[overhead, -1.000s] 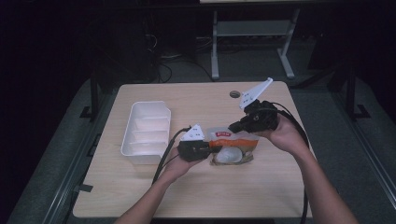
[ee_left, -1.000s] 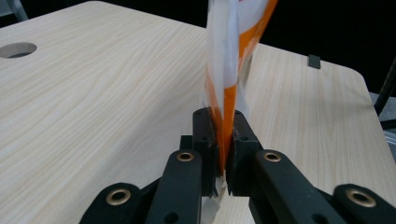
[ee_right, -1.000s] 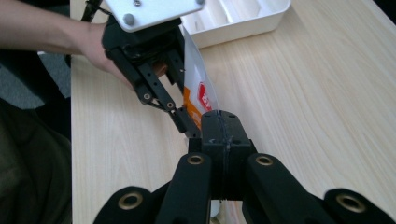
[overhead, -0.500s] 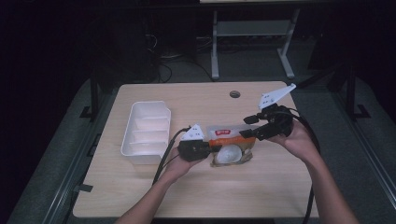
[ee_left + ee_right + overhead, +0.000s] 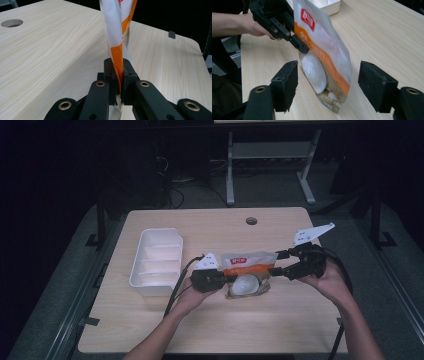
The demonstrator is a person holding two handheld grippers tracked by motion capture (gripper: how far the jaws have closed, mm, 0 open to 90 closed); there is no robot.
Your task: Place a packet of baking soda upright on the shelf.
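Left hand-held gripper [image 5: 227, 281] clamps the left edge of the pouch [image 5: 248, 274], holding it upright mid-tabletop [image 5: 210, 330]. Right hand-held gripper [image 5: 328, 85] has just been opening; its jaws gape either side of the pouch's right edge, not touching. Step: second grasp, probably to tear it. Next: close on that edge. Left gripper view shows the pinched seam; the high view shows the tray [image 5: 155, 262].

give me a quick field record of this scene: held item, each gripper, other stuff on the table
held item: orange and white plastic snack pouch, upright on its edge
left gripper: shut on the pouch's edge
right gripper: jaws just been opening, either side of the pouch, not pressing it
other: white plastic divided tray, left of the pouch
surface: light wooden table
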